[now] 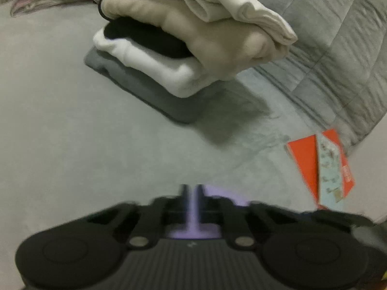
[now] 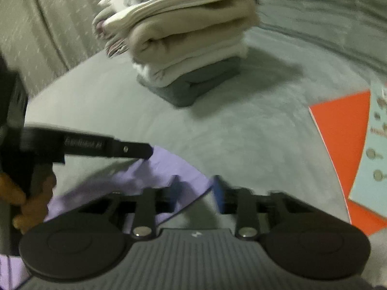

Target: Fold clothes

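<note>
Pinching a lilac garment [image 2: 154, 169] low over the grey bed [image 1: 60, 133], the left gripper [image 1: 191, 189] and right gripper [image 2: 196, 188] both clamp its cloth, so this piece looks mid-fold while a stack of folded clothes [image 1: 183, 38] sits finished nearby.

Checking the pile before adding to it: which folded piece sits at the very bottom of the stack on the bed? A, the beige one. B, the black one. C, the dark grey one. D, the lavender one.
C: the dark grey folded piece lies flat on the bedspread, under the white, black and beige layers of the stack.
</note>
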